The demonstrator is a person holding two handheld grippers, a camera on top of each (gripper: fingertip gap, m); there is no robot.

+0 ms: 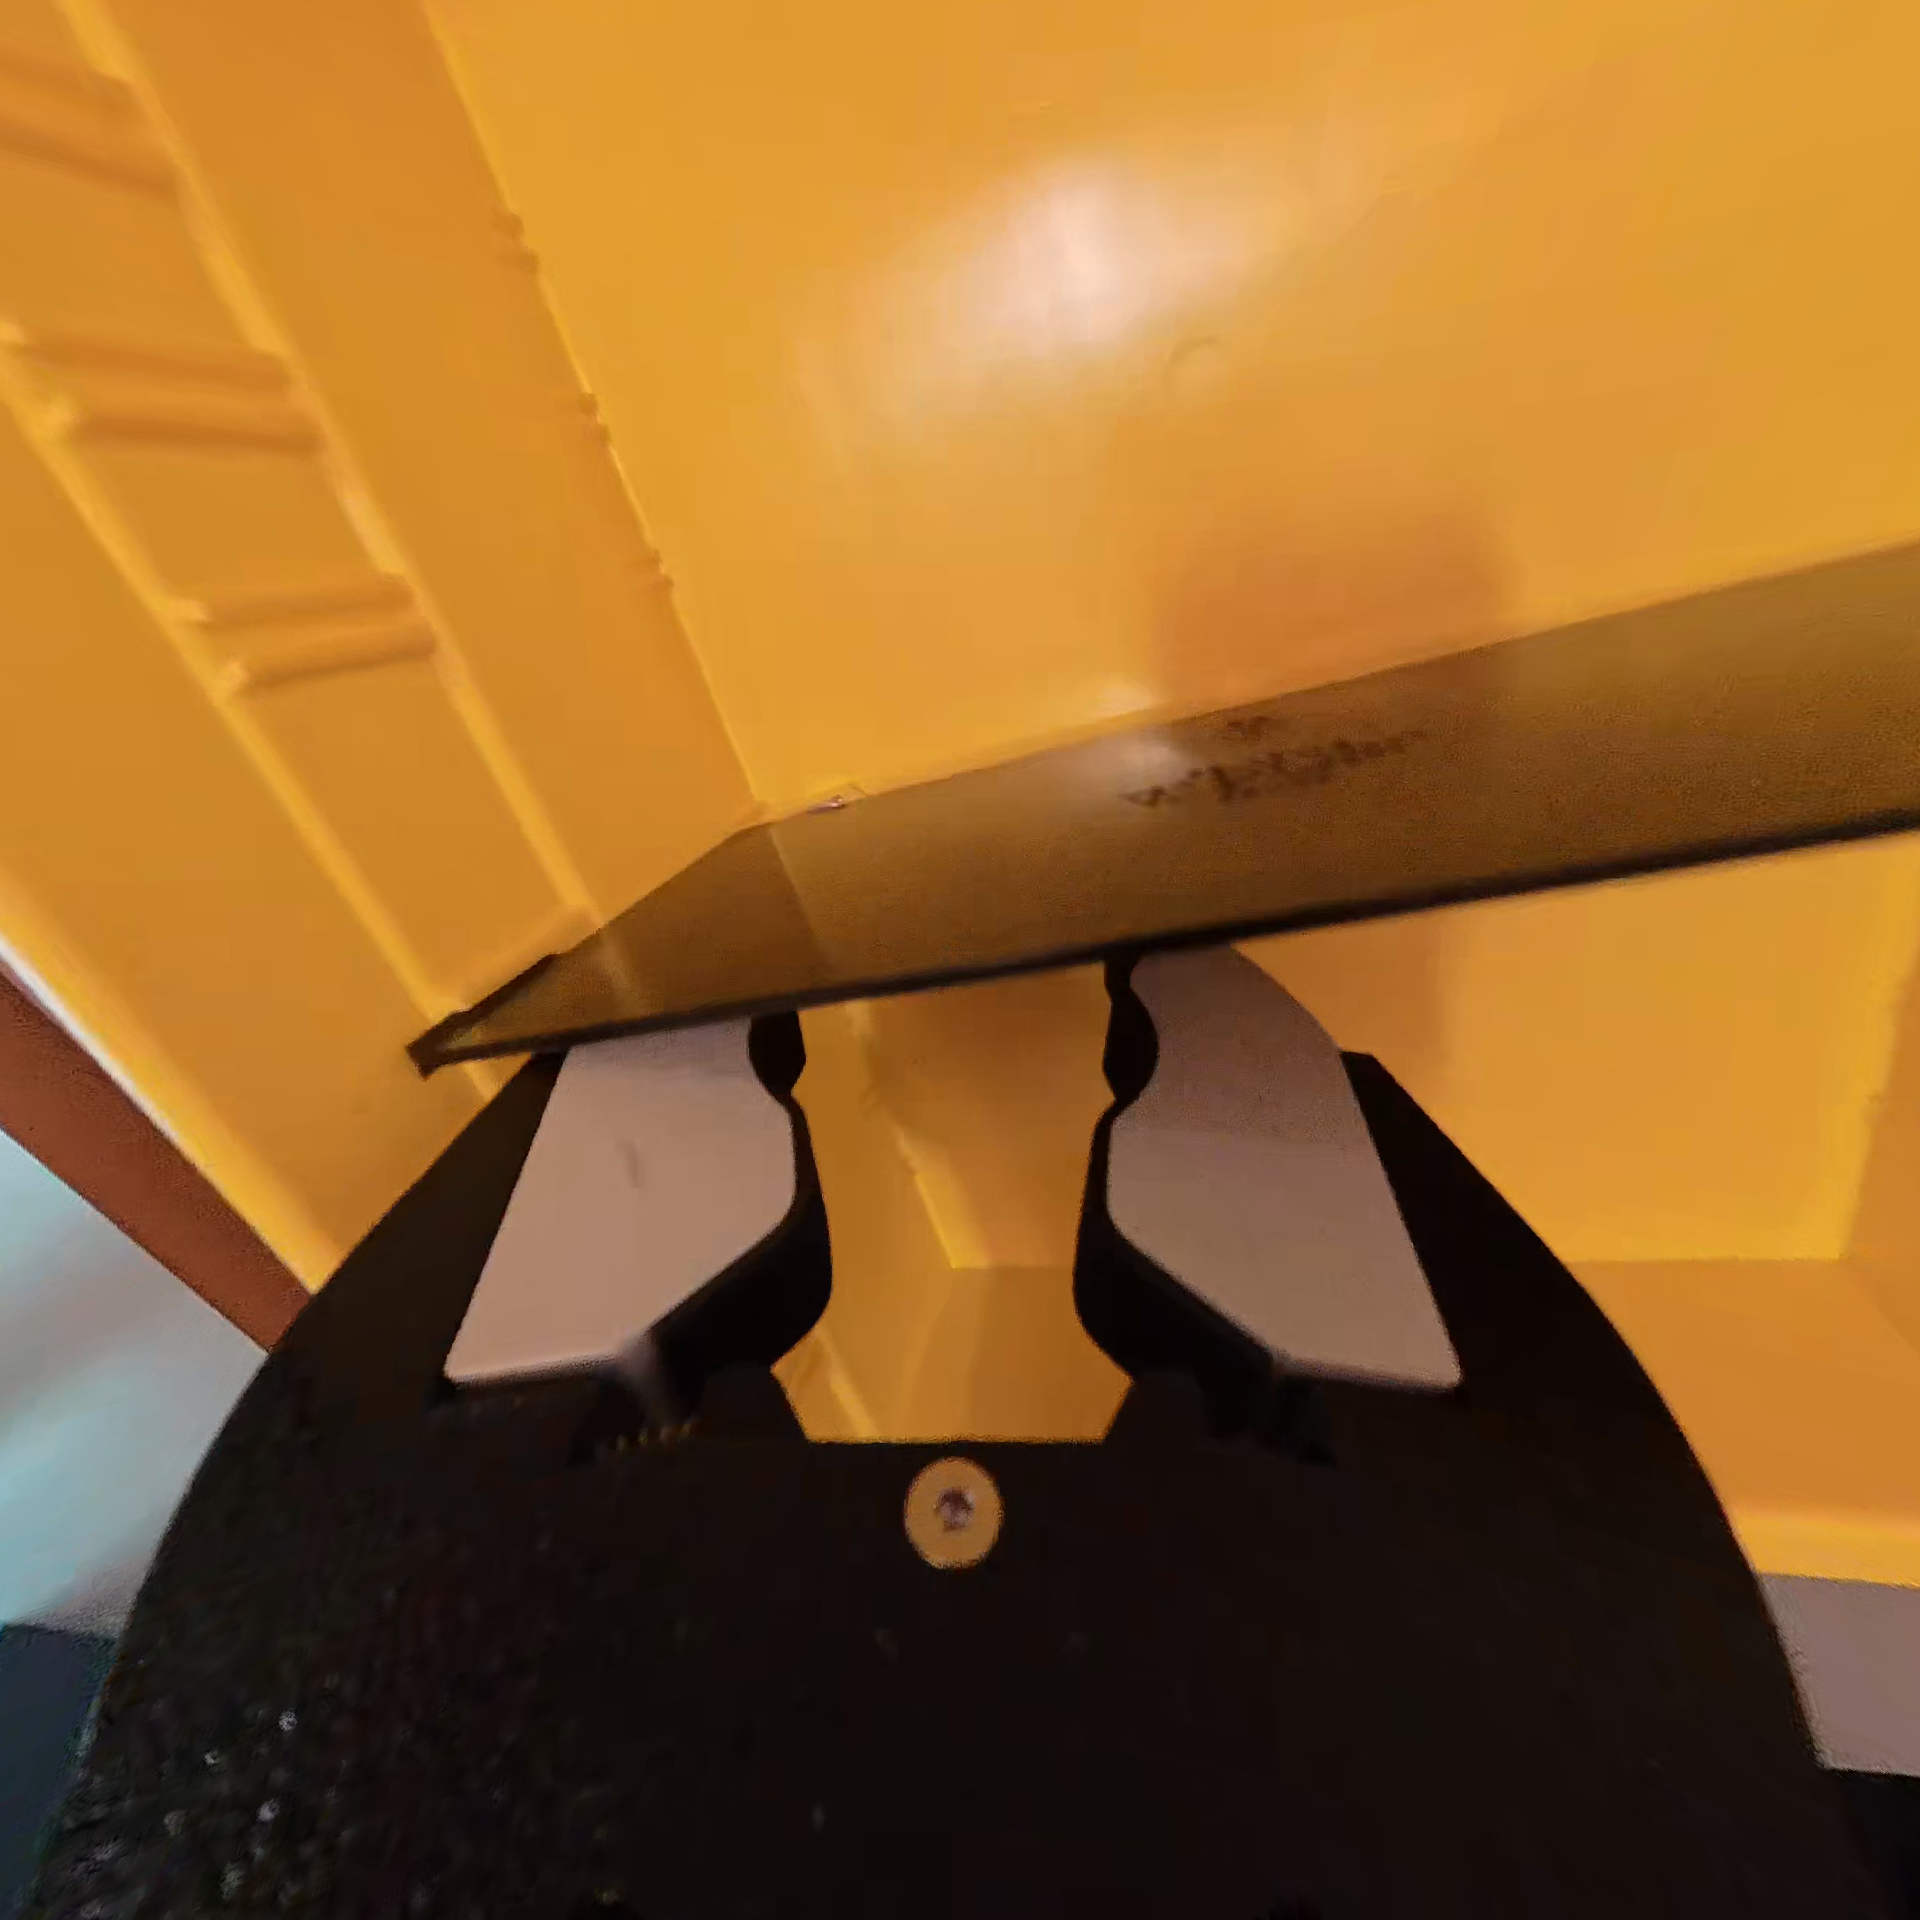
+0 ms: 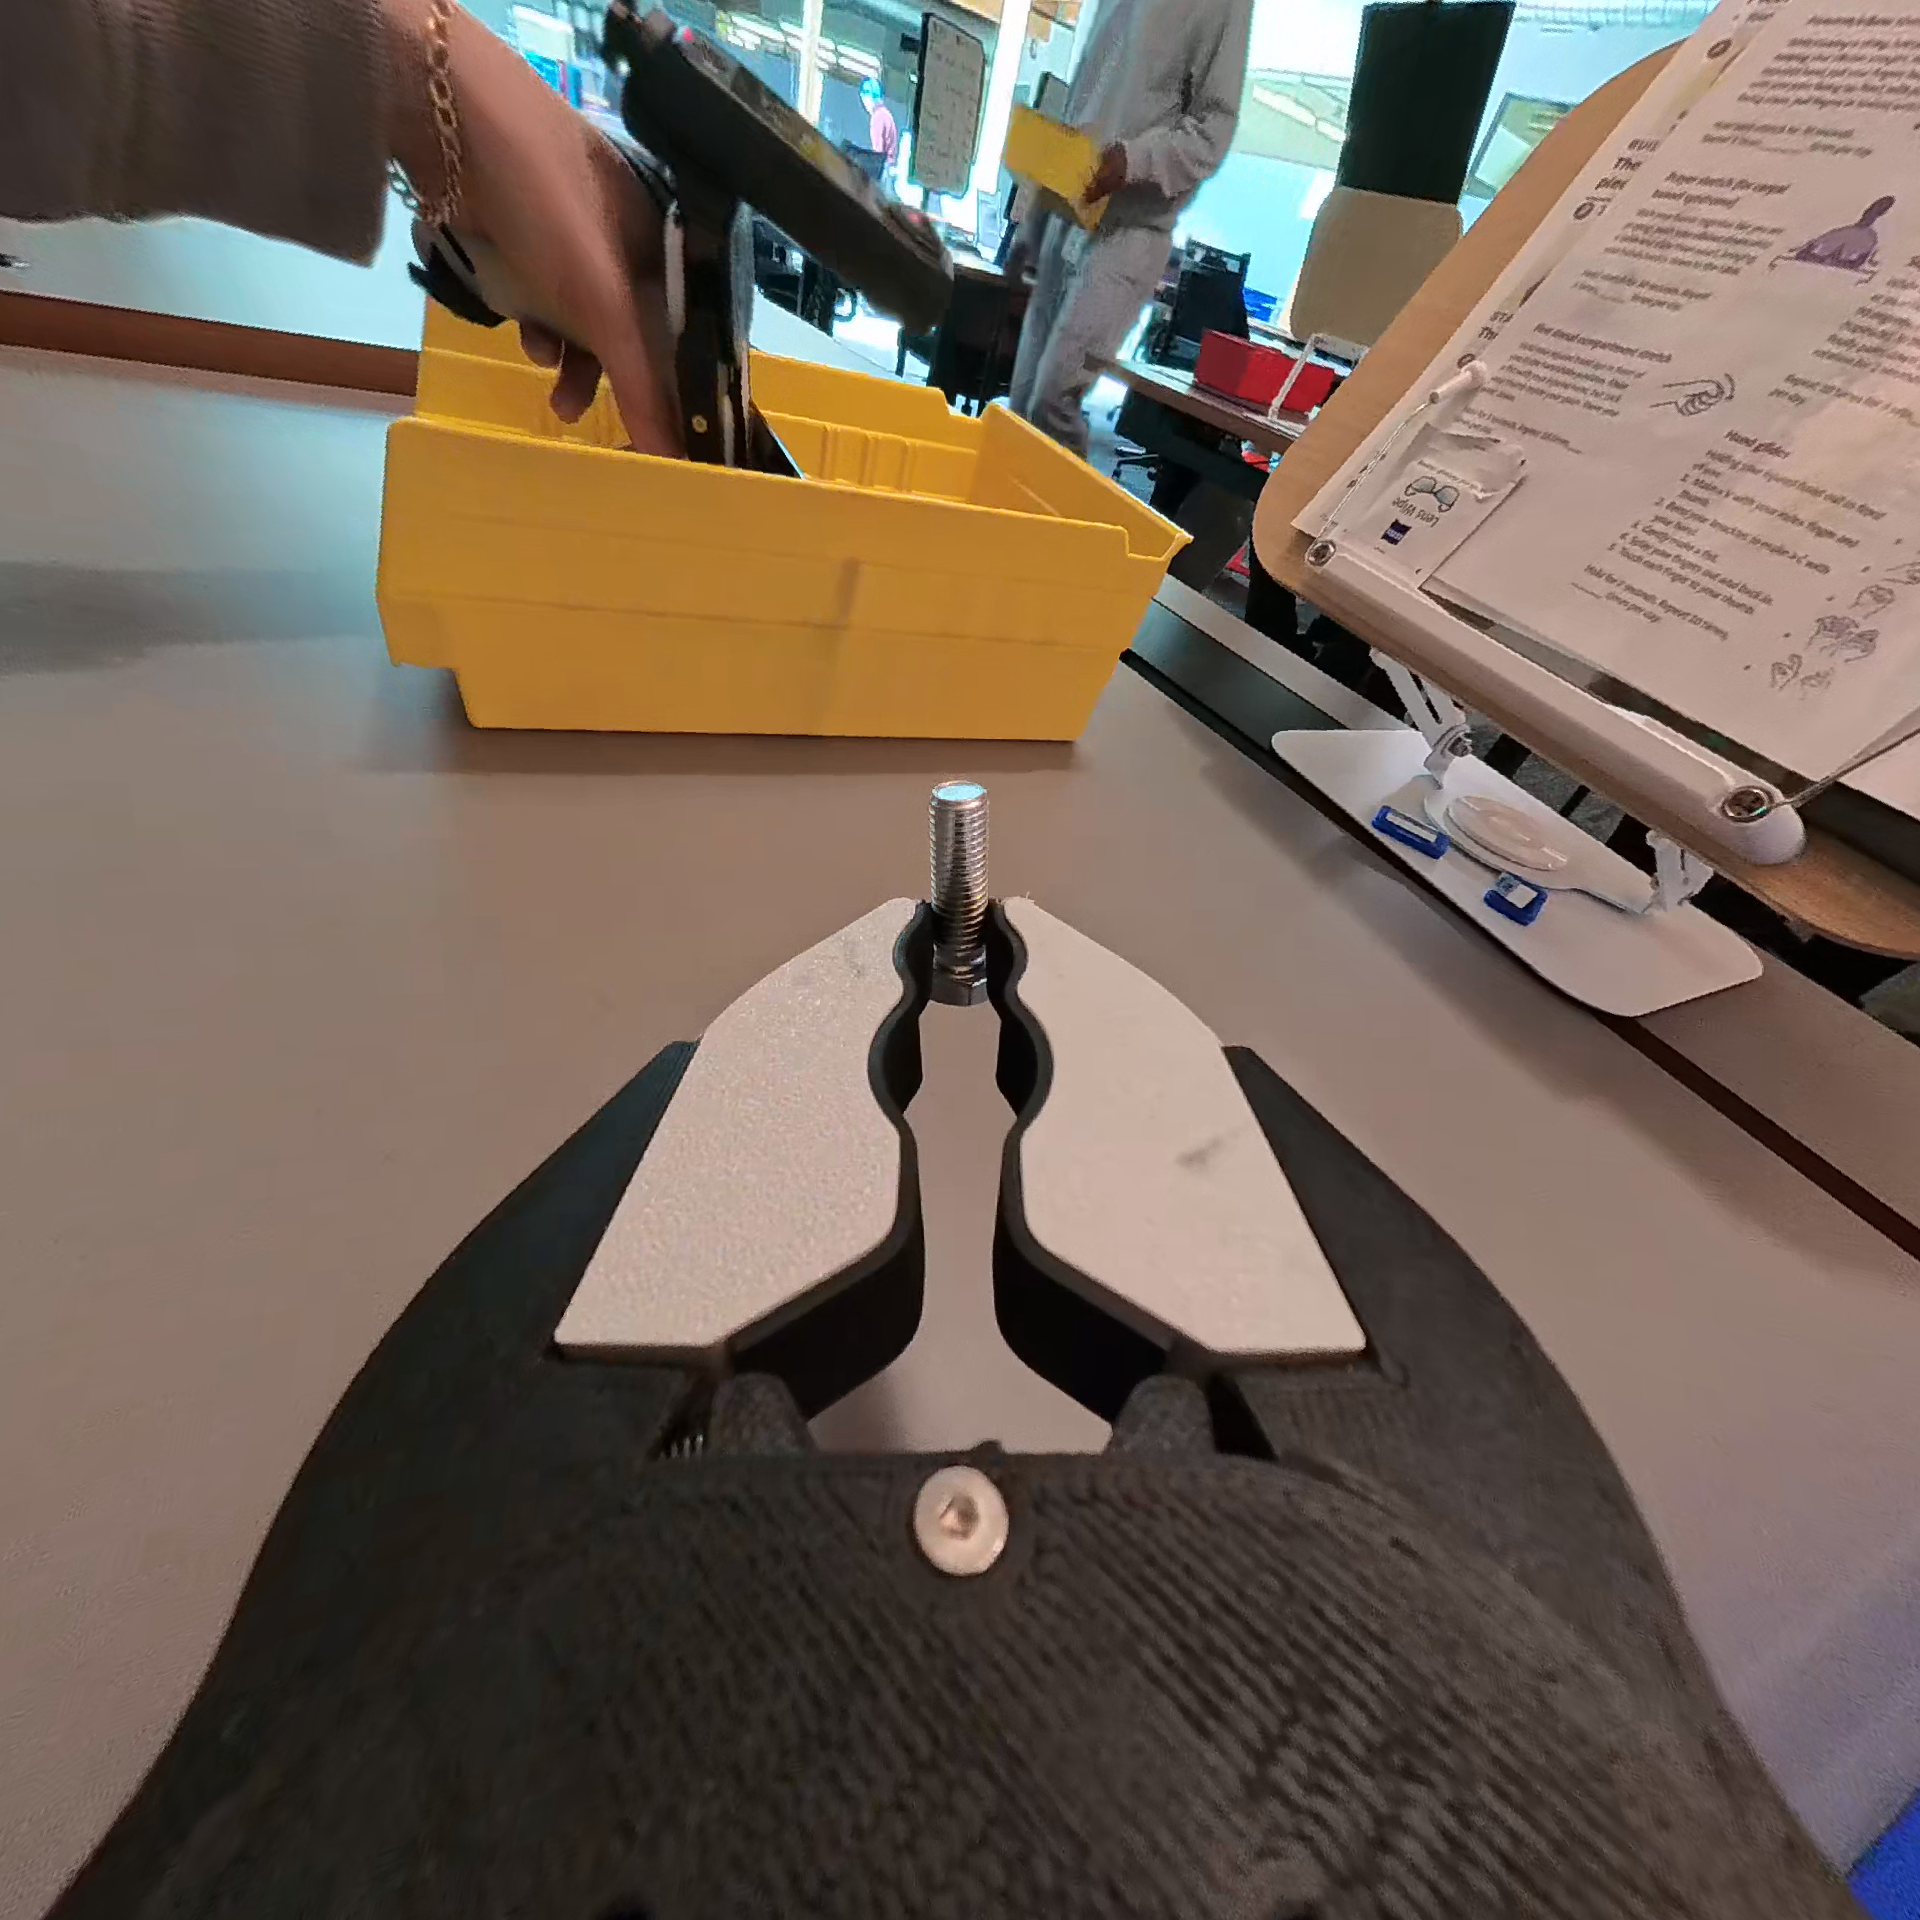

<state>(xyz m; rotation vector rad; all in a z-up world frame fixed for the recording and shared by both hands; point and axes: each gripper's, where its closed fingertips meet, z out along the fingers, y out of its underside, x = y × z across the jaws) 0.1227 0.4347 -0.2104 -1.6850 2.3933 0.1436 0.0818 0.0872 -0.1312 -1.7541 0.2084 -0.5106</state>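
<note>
My left gripper (image 1: 951, 987) is inside a yellow plastic bin (image 1: 935, 416). Its fingers stand well apart, and a flat dark plate (image 1: 1195, 852) lies tilted across them and hides their tips. The plate spans well past both fingers, and the pads do not clamp it. The right wrist view shows a hand (image 2: 540, 229) holding this gripper (image 2: 717, 395) down into the bin (image 2: 727, 603). My right gripper (image 2: 958, 935) is shut on a silver threaded bolt (image 2: 958, 862). It grips the bolt near the head, with the thread pointing forward, low over the grey table (image 2: 312, 935).
A tilted board with printed sheets (image 2: 1662, 364) stands on a white base (image 2: 1558, 894) at the right, across a gap in the tables. A person (image 2: 1122, 208) stands far behind holding a yellow bin. A red bin (image 2: 1257, 369) sits on a far table.
</note>
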